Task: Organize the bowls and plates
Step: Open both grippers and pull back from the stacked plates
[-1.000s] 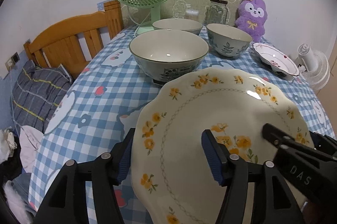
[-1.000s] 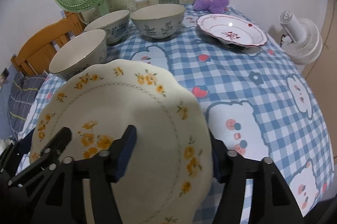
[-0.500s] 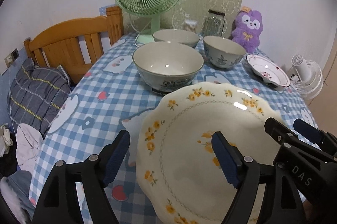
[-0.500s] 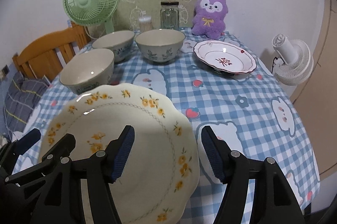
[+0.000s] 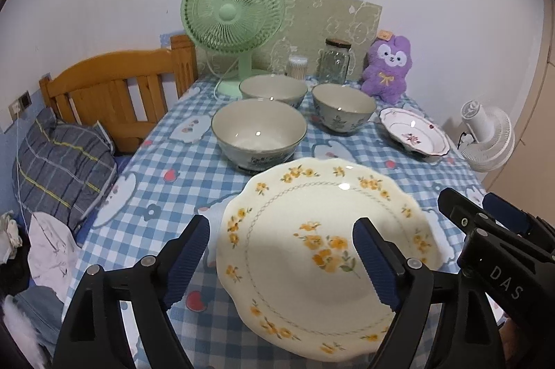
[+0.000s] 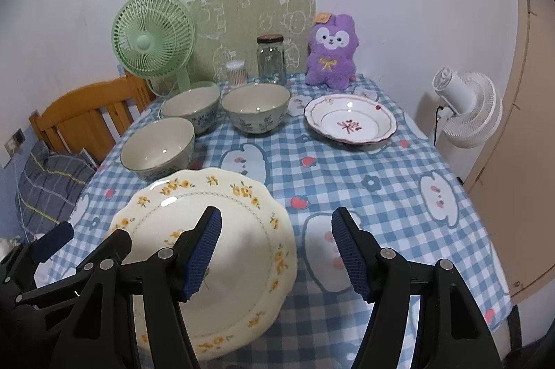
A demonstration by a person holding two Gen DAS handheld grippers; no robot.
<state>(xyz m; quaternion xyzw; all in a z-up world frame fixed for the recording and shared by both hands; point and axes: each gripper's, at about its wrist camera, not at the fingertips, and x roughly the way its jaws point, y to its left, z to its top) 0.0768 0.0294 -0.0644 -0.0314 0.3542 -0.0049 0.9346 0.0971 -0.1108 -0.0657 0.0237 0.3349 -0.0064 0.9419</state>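
A cream plate with yellow flowers (image 5: pixel 312 251) (image 6: pixel 222 230) lies on the checked tablecloth near the front edge. My left gripper (image 5: pixel 281 244) hovers over its left rim, jaws opening, and neither pad touches the plate. My right gripper (image 6: pixel 277 230) stands open over the plate's right rim, also clear of it. Behind the plate are three bowls: a near one (image 5: pixel 258 133) (image 6: pixel 158 148), a far left one (image 5: pixel 274 89) (image 6: pixel 190 105) and a floral one (image 5: pixel 343 105) (image 6: pixel 256 105). A pink-rimmed plate (image 5: pixel 412 135) (image 6: pixel 350 122) sits at the right.
Along the wall stand a green fan (image 5: pixel 232 15), a glass jar (image 6: pixel 271 60), a small swab box (image 6: pixel 236 72) and a purple plush (image 6: pixel 331 53). A white fan (image 6: pixel 464 112) stands off the table's right side. A wooden headboard (image 5: pixel 114 95) and a pillow (image 5: pixel 62 168) lie left.
Both grippers have risen and drawn back from the flowered plate, which stays on the table. The left jaws have spread wider, off the plate's rim.
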